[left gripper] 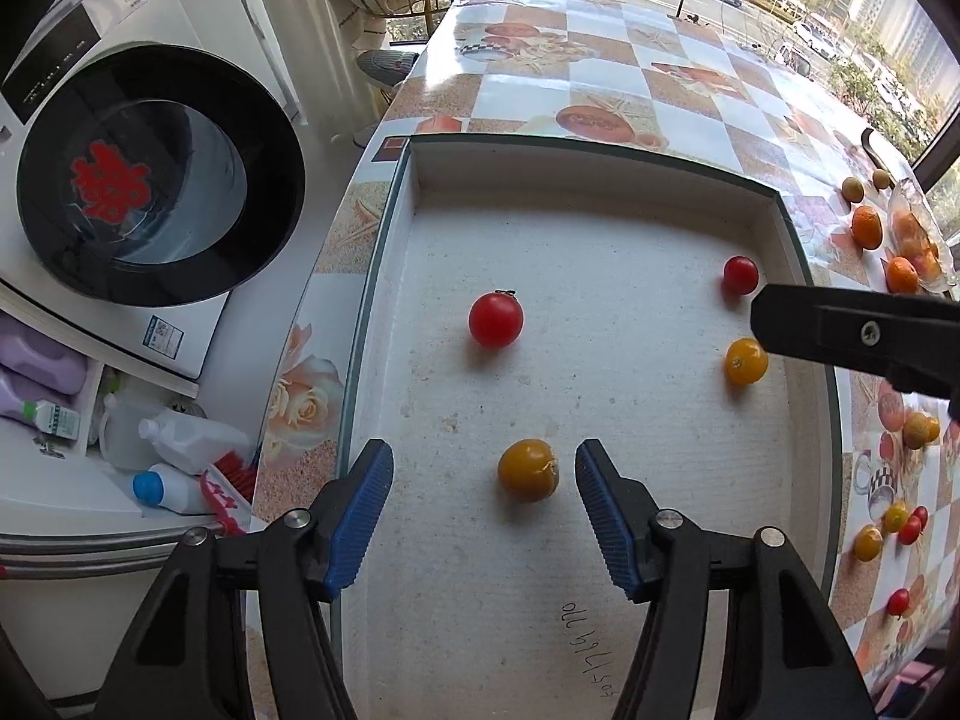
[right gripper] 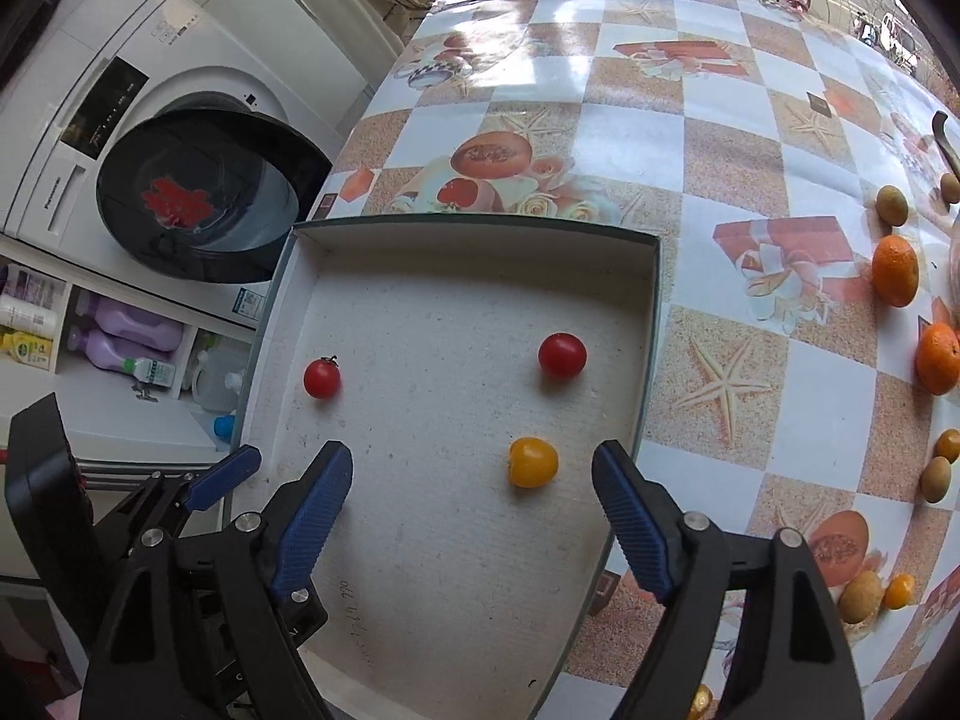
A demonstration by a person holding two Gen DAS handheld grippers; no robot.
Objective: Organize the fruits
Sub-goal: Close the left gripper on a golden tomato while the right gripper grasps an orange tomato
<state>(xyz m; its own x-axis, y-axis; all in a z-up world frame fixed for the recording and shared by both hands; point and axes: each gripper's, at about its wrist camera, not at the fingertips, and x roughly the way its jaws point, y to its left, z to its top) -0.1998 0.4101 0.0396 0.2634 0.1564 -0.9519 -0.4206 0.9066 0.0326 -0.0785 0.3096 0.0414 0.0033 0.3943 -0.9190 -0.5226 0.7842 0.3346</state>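
Note:
A shallow white box (left gripper: 600, 174) lies on the table and also shows in the right wrist view (right gripper: 480, 237). It holds two red tomatoes (left gripper: 495, 319) (left gripper: 740, 275) and two yellow tomatoes (left gripper: 528, 470) (left gripper: 746, 361). My left gripper (left gripper: 485, 483) is open over the box, with the near yellow tomato between its fingertips, untouched. My right gripper (right gripper: 473, 480) is open and empty over the box, above a yellow tomato (right gripper: 533, 462), with red tomatoes (right gripper: 562, 354) (right gripper: 322, 378) beyond. The right gripper's finger (left gripper: 852, 330) shows in the left wrist view.
Oranges (right gripper: 895, 270) (right gripper: 938, 358), kiwis (right gripper: 891, 204) and small tomatoes (left gripper: 897, 525) lie on the patterned tablecloth (right gripper: 630, 120) right of the box. A glass dish (left gripper: 918, 234) holds more oranges. A washing machine (left gripper: 156, 180) and detergent bottles (left gripper: 180, 438) stand left of the table.

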